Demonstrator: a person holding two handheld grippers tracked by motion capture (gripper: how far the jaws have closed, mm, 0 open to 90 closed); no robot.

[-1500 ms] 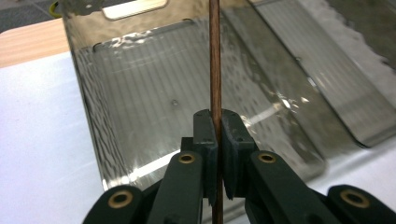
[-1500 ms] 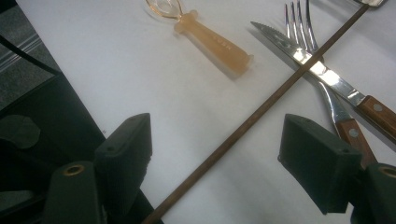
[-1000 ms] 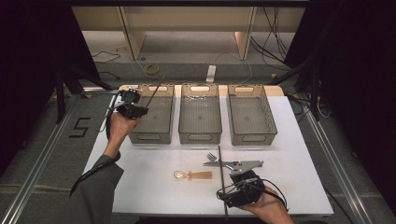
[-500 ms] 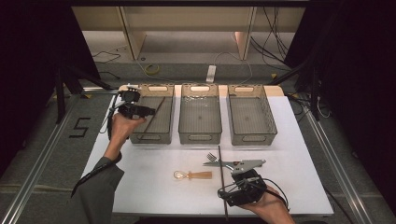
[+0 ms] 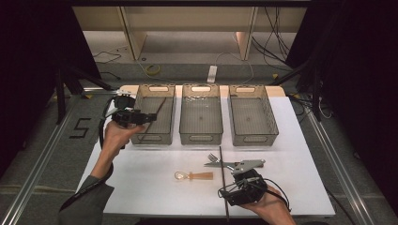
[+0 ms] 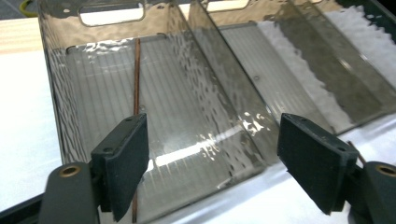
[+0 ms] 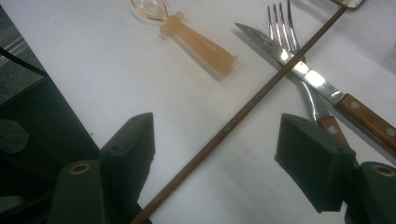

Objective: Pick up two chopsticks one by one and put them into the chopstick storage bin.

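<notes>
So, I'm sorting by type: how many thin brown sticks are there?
2. One stick lies in the left bin; the other stick lies on the table, crossing the knife.

Table top [image 5: 141,187] plain white. Three bins, left bin [image 6: 93,60], middle bin [image 5: 201,112], right bin [image 5: 252,115]: smoky grey, see-through, ribbed floors with fine stripes. Thin stick in left bin [image 6: 137,70] reddish brown; long stick on table [image 7: 261,95] dark brown. Spoon [image 7: 196,39]: translucent amber-orange handle, clear bowl. Knife [image 7: 322,88]: shiny steel blade, brown wood handle with silver rivets. Fork [image 7: 285,28] steel. Left gripper [image 6: 212,154] and right gripper [image 7: 215,154] pads black, bodies dark grey. Sleeve [image 5: 89,206] grey.
</notes>
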